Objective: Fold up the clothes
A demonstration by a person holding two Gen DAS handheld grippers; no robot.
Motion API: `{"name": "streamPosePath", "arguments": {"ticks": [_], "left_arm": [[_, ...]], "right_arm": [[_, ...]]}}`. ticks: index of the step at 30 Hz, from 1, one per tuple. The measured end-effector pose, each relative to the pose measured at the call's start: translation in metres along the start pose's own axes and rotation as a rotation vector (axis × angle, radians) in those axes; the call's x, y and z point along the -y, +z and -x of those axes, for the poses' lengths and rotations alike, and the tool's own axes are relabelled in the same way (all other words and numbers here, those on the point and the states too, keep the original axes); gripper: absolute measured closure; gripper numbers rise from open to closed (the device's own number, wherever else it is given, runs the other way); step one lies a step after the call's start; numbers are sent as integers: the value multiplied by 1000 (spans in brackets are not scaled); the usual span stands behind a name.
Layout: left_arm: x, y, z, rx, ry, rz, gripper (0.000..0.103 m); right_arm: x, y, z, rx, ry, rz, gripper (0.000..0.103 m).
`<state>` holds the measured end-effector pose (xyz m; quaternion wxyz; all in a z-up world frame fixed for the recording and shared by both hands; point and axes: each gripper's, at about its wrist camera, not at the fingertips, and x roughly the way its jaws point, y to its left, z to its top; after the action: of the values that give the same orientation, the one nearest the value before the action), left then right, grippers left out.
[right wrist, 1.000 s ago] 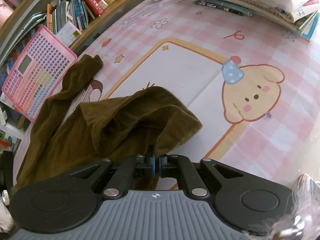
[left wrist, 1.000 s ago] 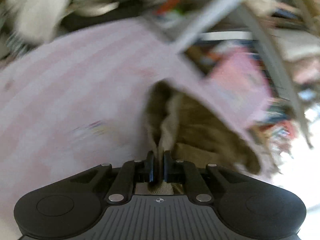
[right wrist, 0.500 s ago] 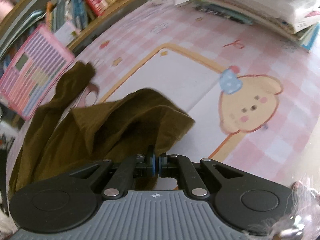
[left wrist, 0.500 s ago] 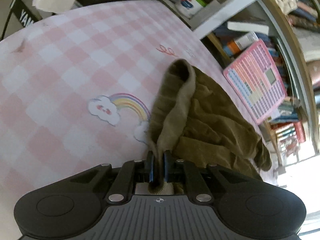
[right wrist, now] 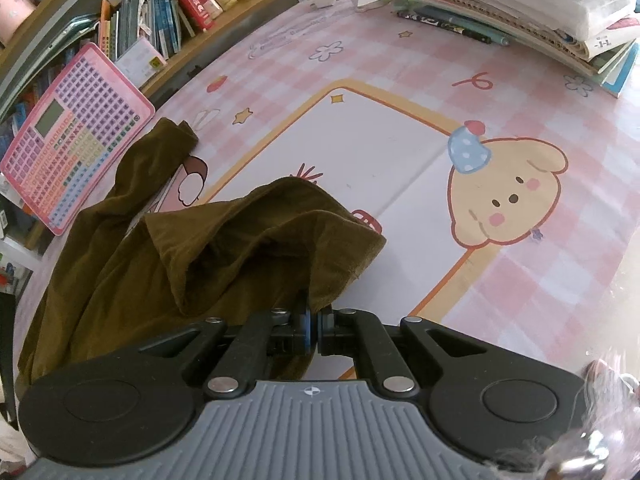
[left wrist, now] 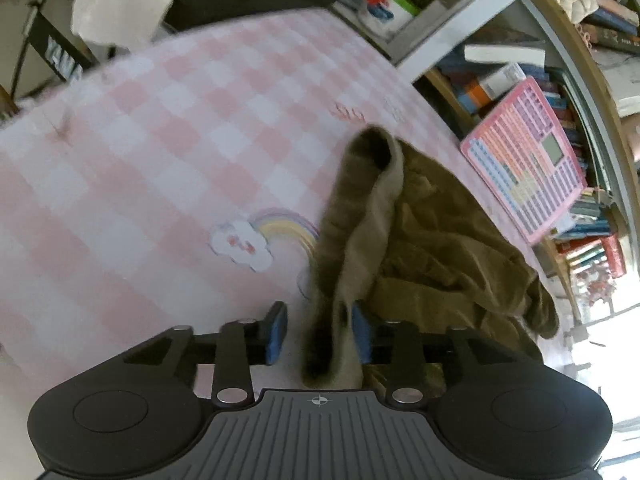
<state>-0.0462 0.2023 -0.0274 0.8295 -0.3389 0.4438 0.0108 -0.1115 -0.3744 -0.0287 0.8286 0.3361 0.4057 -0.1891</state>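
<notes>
On pink checked cloth (left wrist: 160,160), brown garment (right wrist: 140,264) lies between spread left tongs (left wrist: 320,330), pinched in closed right tongs (right wrist: 314,330)

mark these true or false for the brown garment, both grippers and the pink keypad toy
1. The left gripper is clamped shut on the brown garment. False: its jaws stand apart, cloth loose between them.
2. The right gripper pinches the garment's edge. True.
3. The pink keypad toy lies flat under the garment. False: it leans against the bookshelf.
4. The garment lies bunched on the checked mat. True.
</notes>
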Motion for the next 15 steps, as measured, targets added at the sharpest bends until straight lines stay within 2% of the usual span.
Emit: {"name": "streamPosePath", "arguments": {"ticks": [1,2,4,7,10,12,15], "left_arm": [[0,3,5,18,6,-9,57],[2,6,10,42,10,-19,55],[5,11,20,89,13,-43,54],[17,13,29,129,-22,-97,54],[34,6,28,113,-86,-185,54],[47,-4,22,79,-127,-257,54],[61,-20,6,8,-154,-342,55]], "right_arm": [[-1,-1,1,2,-2,-1,100],[0,-1,3,5,-2,-4,100],[0,-2,5,10,-6,-8,100],[0,-4,6,17,-18,-10,100],[0,-5,7,24,-30,-12,98],[2,-7,7,26,-47,-18,90],[5,-8,7,33,-40,-28,90]]}}
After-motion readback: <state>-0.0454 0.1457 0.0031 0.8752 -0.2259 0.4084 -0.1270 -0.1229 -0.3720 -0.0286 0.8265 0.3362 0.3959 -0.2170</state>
